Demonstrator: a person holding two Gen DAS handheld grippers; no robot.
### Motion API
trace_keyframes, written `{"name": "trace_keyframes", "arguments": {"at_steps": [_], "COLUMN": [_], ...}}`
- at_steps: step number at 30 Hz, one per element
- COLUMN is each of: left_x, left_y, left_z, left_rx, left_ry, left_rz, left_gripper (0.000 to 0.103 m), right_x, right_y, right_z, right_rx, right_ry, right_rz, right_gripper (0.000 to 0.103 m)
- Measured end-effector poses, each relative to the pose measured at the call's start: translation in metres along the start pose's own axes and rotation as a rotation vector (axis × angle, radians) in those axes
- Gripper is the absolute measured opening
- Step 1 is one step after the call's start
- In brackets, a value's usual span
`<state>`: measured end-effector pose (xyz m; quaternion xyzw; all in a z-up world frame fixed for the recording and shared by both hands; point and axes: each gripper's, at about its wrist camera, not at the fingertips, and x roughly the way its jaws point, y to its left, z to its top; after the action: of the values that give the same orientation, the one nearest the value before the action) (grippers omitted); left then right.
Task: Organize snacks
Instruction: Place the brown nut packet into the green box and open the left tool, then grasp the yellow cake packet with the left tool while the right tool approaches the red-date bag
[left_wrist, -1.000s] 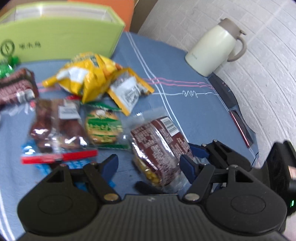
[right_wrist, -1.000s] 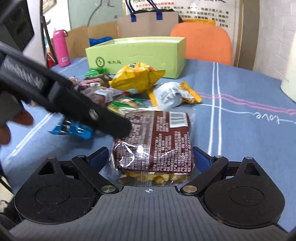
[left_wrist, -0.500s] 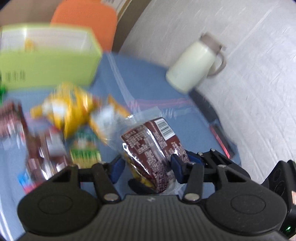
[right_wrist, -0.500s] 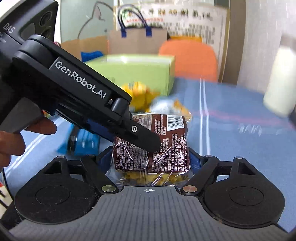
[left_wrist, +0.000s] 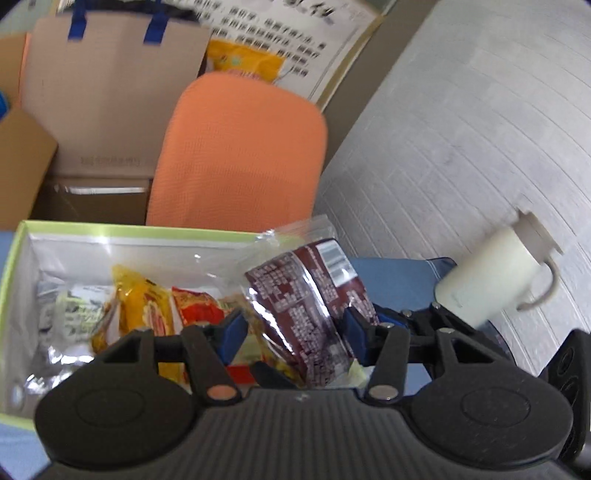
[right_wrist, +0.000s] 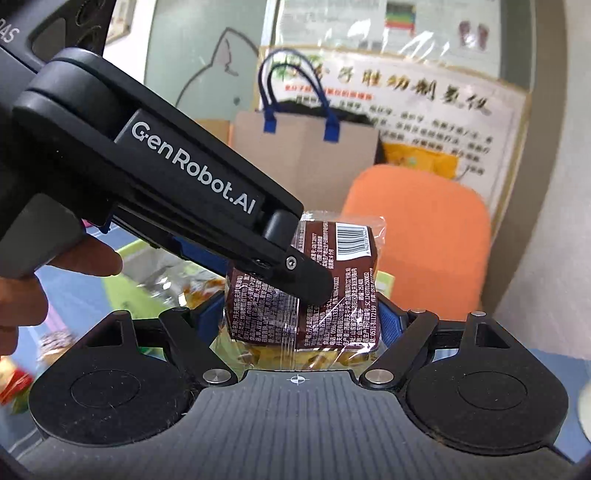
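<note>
A brown snack packet (left_wrist: 310, 306) with a barcode is held in the air between both grippers. My left gripper (left_wrist: 291, 332) is shut on it, and its black body crosses the right wrist view (right_wrist: 192, 192). My right gripper (right_wrist: 299, 317) is shut on the same packet (right_wrist: 325, 295) from the other side. The packet hangs over the right end of the green box (left_wrist: 92, 230), which holds several yellow, red and silver snack packets (left_wrist: 144, 299).
A cream jug (left_wrist: 495, 280) stands on the blue tablecloth (left_wrist: 391, 277) at the right. An orange chair (left_wrist: 236, 151) and a paper bag (left_wrist: 107, 92) are behind the box. A white wall (left_wrist: 461, 129) is at the right.
Both grippers have closed on the brown packet and lifted it from the table, carrying it up and forward to the green box. The loose snacks on the table have dropped out of view.
</note>
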<state>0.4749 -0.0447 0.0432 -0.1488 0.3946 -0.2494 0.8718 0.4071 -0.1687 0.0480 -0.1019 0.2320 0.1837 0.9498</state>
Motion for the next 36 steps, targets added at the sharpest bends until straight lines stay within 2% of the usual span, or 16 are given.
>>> {"name": "trace_keyframes", "arguments": {"at_steps": [3,4,6,9,11,14,18,21,26,29,33,36], "left_x": [-0.001,-0.008,-0.022,-0.05,-0.073,-0.105,-0.139,-0.158,-0.182,-0.188,-0.183,-0.181], "left_y": [0.011,0.012,0.014,0.009,0.007,0.001,-0.003,-0.001,0.015,0.027,0.032,0.033], "left_z": [0.001,-0.003,-0.011,-0.028,-0.045,-0.073,-0.116,-0.151,-0.21,-0.24,-0.259,-0.264], "left_rx": [-0.007,-0.005,-0.011,-0.001,0.001,0.0,-0.004,-0.028,-0.114,-0.162,-0.161,-0.146], "left_ry": [-0.041,-0.066,-0.098,-0.128,-0.135,-0.163,-0.185,-0.193,-0.172,-0.13,-0.068,-0.055], "left_rz": [0.041,0.032,0.021,0.023,0.021,0.003,0.004,0.041,0.083,0.097,0.118,0.148], "left_gripper": [0.065,0.068,0.068,0.07,0.07,0.071,0.073,0.073,0.073,0.074,0.074,0.074], "right_x": [0.015,0.009,-0.011,-0.034,-0.053,-0.082,-0.125,-0.154,-0.187,-0.193,-0.189,-0.185], "right_y": [-0.01,-0.012,-0.014,-0.009,-0.004,0.003,0.021,0.036,0.065,0.085,0.109,0.121], "right_z": [-0.007,-0.014,-0.023,-0.028,-0.031,-0.044,-0.08,-0.114,-0.162,-0.184,-0.203,-0.205], "right_rx": [0.039,0.051,0.067,0.071,0.098,0.138,0.248,0.327,0.433,0.443,0.417,0.396], "right_ry": [0.018,0.007,-0.054,-0.087,-0.127,-0.135,-0.131,-0.108,-0.072,-0.037,0.045,0.065], "right_rz": [-0.008,-0.019,-0.014,-0.037,-0.034,-0.019,0.003,0.009,0.007,0.027,0.043,0.061], "right_gripper": [0.071,0.072,0.081,0.082,0.083,0.085,0.087,0.087,0.087,0.087,0.087,0.087]}}
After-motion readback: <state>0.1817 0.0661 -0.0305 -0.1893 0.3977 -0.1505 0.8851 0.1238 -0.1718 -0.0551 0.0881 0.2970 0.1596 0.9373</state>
